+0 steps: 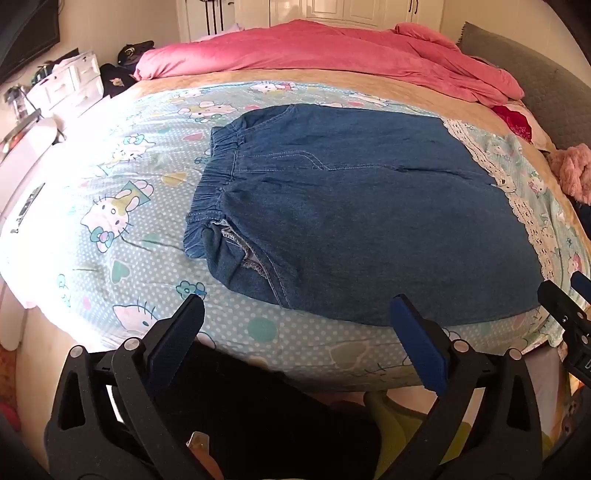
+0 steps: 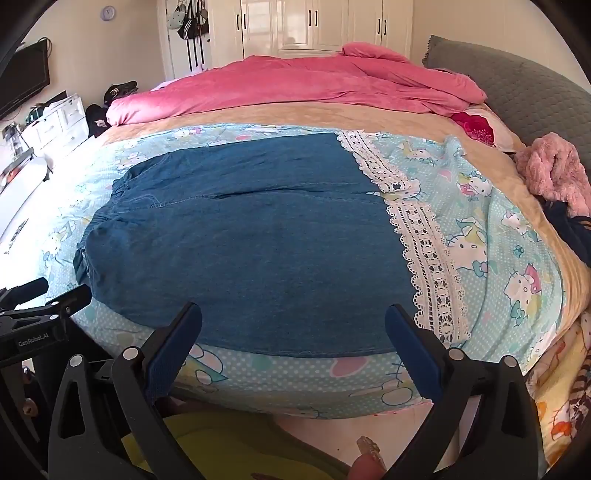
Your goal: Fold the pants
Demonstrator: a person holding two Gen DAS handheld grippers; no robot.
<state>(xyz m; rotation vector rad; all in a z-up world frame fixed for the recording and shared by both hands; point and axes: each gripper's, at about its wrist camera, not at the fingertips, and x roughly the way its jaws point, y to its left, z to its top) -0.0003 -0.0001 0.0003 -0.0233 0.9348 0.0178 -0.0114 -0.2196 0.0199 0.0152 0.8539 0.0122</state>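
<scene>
Blue denim pants lie flat on a light-blue cartoon-cat sheet, elastic waistband to the left, white lace cuffs to the right. My left gripper hovers open above the bed's near edge, just short of the pants' near hem, nothing between its fingers. In the right wrist view the pants fill the middle. My right gripper also stands open above the near hem, empty. The right gripper's tip shows at the right edge of the left view; the left gripper shows at the far left of the right view.
A crumpled pink duvet lies across the far side of the bed. A grey headboard cushion stands at the right, with a fluffy pink garment beside it. White drawers and a TV are on the left; wardrobes at the back.
</scene>
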